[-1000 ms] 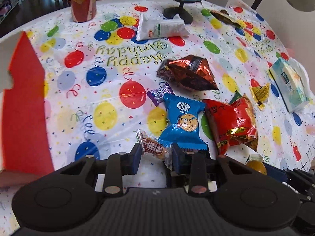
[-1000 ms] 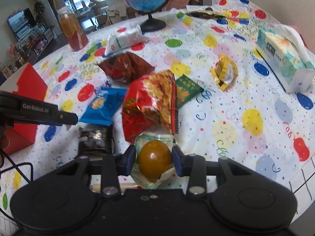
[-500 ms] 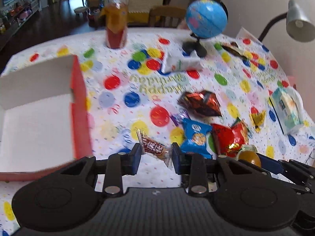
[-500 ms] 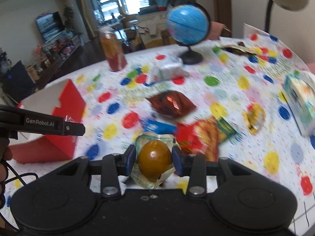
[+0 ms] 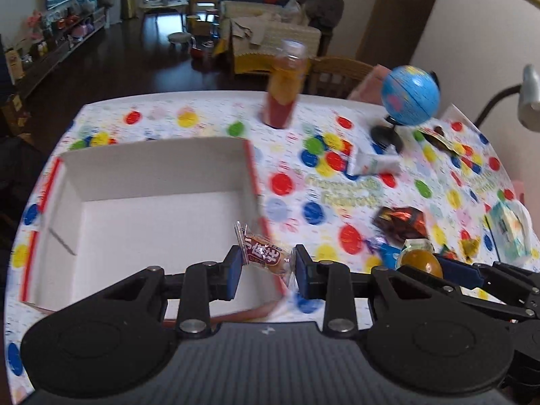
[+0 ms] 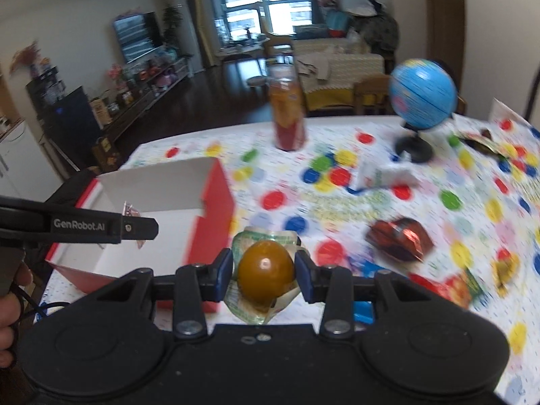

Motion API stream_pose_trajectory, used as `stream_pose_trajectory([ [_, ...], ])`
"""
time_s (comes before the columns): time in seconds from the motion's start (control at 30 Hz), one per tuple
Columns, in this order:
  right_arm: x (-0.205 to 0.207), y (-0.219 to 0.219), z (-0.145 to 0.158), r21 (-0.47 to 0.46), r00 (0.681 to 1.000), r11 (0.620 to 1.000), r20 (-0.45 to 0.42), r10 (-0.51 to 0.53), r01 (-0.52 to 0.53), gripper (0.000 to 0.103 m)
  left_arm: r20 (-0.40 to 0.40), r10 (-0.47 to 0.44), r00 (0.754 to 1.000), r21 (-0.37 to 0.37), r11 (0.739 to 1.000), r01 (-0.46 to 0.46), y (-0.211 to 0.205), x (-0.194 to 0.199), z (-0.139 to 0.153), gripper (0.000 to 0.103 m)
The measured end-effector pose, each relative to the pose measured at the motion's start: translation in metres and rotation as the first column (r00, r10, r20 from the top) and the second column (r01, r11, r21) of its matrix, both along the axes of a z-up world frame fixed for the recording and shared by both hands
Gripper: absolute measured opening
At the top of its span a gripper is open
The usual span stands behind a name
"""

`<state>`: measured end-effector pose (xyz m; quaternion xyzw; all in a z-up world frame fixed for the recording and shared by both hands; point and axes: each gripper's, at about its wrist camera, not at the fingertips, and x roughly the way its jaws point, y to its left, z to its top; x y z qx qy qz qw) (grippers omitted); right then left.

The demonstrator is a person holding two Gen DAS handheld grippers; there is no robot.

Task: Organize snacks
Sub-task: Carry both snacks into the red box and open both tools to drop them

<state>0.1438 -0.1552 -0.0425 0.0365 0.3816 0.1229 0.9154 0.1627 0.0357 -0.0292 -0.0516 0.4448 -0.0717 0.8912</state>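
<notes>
Biggest risk: the box (image 5: 148,202) sits at the table's (image 5: 216,108) left edge, open top, red wall facing the snack pile, and both loads have to clear that wall; a low pass would clip it and shove the light cardboard toward the edge. Next, the right gripper (image 6: 264,271) pinches a round brown egg-like snack in a clear pouch (image 6: 264,268), pads on the curved sides, outside the box just short of the red wall; a slick round thing like that could squirt out and roll off the table. Then the left gripper (image 5: 266,265) pinches a small wrapped candy (image 5: 261,251) mostly by crinkly film, above the box's near right corner; it could slip and land on the rim or outside. Last: the two grippers run close side by side and could bump.
</notes>
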Motion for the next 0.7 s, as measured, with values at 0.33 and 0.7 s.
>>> stream_pose_trajectory([
  [0.33,0.025,0.092,0.004,-0.056,0.993,0.992,0.024,0.119,-0.117,0.038,-0.024,0.088,0.996,0.042,0.995,-0.087,0.085,0.008,-0.007,0.032],
  [0.7,0.056,0.154,-0.010,-0.093,0.988,0.983,0.005,0.156,-0.155,0.038,-0.067,0.115,0.991,0.085,0.990,-0.109,0.144,0.027,-0.029,0.032],
])
